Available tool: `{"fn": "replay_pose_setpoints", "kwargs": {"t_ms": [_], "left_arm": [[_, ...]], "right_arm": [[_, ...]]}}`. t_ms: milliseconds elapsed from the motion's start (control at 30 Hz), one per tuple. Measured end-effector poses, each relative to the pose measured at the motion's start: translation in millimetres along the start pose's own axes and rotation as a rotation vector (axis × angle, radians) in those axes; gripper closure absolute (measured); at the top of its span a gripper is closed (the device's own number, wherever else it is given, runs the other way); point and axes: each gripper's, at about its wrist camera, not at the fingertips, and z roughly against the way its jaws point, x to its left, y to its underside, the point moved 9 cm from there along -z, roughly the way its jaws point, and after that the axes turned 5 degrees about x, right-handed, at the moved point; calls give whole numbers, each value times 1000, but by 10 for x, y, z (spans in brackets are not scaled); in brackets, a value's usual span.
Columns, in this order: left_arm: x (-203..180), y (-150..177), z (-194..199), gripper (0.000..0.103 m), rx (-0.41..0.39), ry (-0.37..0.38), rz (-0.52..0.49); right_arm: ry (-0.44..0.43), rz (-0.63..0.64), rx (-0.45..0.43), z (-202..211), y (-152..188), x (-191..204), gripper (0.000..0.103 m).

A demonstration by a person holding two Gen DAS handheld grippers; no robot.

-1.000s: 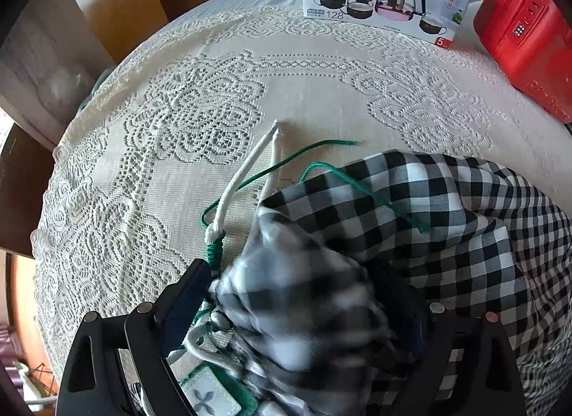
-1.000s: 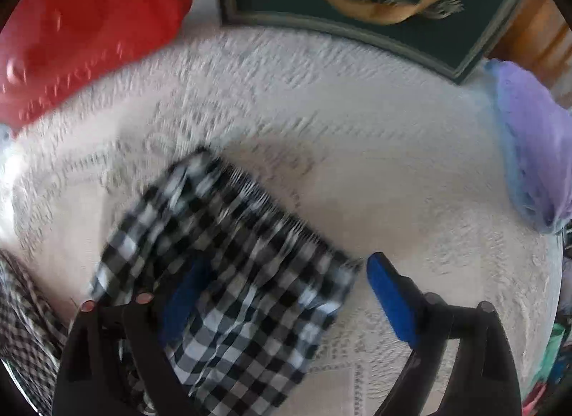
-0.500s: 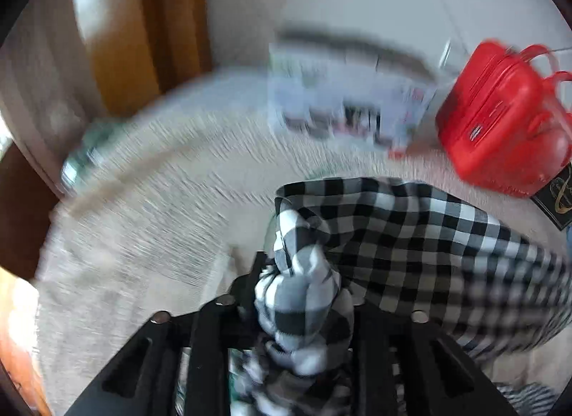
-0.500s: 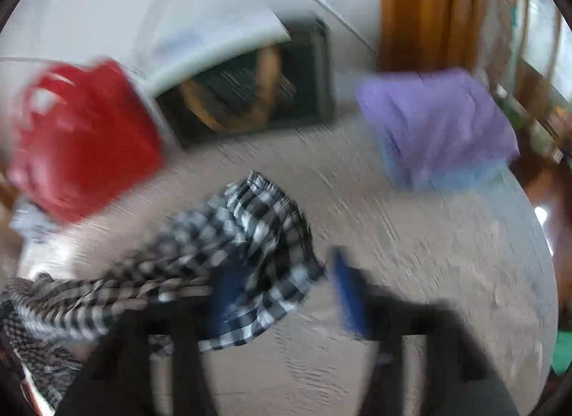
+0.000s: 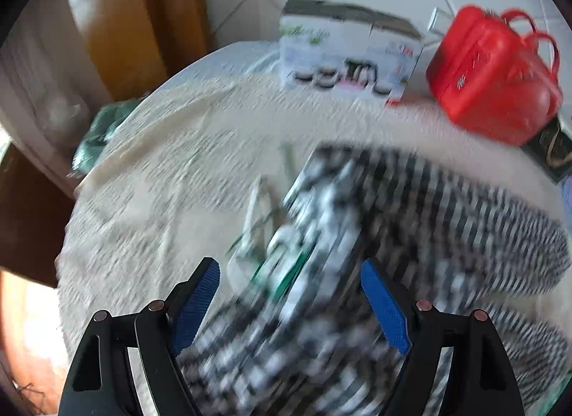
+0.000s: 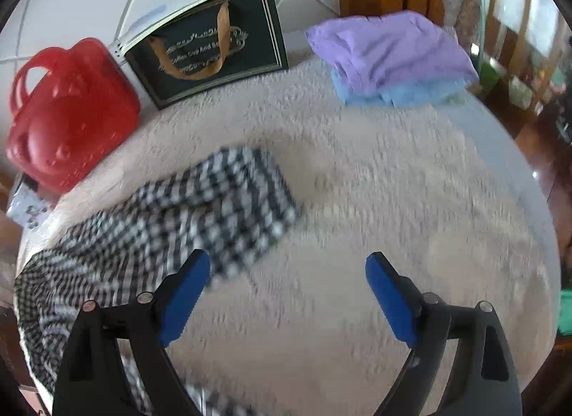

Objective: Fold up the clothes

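Checked garment (image 5: 411, 223), black and white, lies in a loose heap on the cream lace tablecloth (image 5: 171, 180), and both views are motion-blurred. Left gripper (image 5: 290, 275): jaws spread wide, blue pads (image 5: 198, 294) well apart, nothing pinched. The bunched end of the garment sits between and beyond the two fingers; whether cloth touches either pad cannot be determined through the blur. A white cord (image 5: 252, 208) and a green-trimmed tag (image 5: 286, 273) show at the bunched end, just ahead of the left finger. The rest of the fabric runs off to the right in a broad band.

Right gripper (image 6: 287, 267): jaws likewise spread wide, holding nothing. Its left pad (image 6: 186, 291) overlaps the edge of the garment (image 6: 200, 216) in the frame; contact cannot be confirmed. Its right pad stands over bare tablecloth (image 6: 393, 208). From this side one squared end of the garment lies flat ahead of the gripper, the remainder trailing away to the lower left.

At the far edge of the table: a red plastic case (image 6: 68, 115) with handles, a dark gift bag (image 6: 211, 44) with a tan ribbon handle leaning against the wall, and a tea-set box (image 5: 346, 55). A folded stack, purple cloth (image 6: 389, 48) on top of a light blue one, rests at the far right, well apart from the checked garment
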Motion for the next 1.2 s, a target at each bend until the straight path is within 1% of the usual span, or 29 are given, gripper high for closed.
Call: {"fn": "replay_pose_setpoints", "kwargs": {"t_ms": [100,167,300,433,567,667,733,767,800,833,867,900,933,1000,1033,1067,1100,1133,1167,1200], "left_arm": [[176,372,7,21,19,-46,-9],[289,611,1,21,32,-73,-12],[427,889,-67,21,39,-81,21],[401,1014,-203,21,64,-62,26],[310,1113,-403,20,99,-94,-2],[317,1148,-406,18,67,-103,26],[353,1166,-414,16,68,-88,54],[371,1175,-418,14,69,-81,68],[385,1184,-421,13,70,-75,79],[394,1194,-422,12,69,-72,81],[407,1206,-422,11,68,-71,83],[416,1219,-422,10,68,-70,89],[425,1232,-422,10,68,-68,94],[435,1239,-431,7,70,-68,103],[437,1238,-438,7,71,-68,107],[439,1236,-445,6,72,-68,112],[442,1235,-451,5,73,-68,116],[444,1234,-458,5,74,-68,120],[446,1232,-465,5,75,-69,124],[449,1231,-472,4,76,-69,128]], "right_arm": [[-4,0,48,34,362,-7,12],[-10,-20,98,29,665,-76,12],[-57,-97,128,157,1002,-266,12],[-84,-135,135,304,1141,-372,12],[-113,-122,166,336,1283,-321,12],[-113,-117,221,230,1477,-248,12],[-114,-113,259,159,1607,-198,13],[-121,-86,289,108,1668,-131,37],[-100,-28,286,111,1684,-37,72],[-79,31,283,115,1699,56,81],[-55,89,276,125,1706,144,86],[48,132,196,276,1579,99,91],[150,173,116,442,1447,59,92],[350,252,-44,814,1176,-8,92],[378,232,-81,933,1093,-95,92],[406,212,-118,1054,1011,-182,88],[431,192,-152,1169,934,-268,77],[381,158,-110,1116,955,-353,68],[332,123,-70,1065,977,-436,46],[276,67,-47,1004,1035,-519,36]]}}
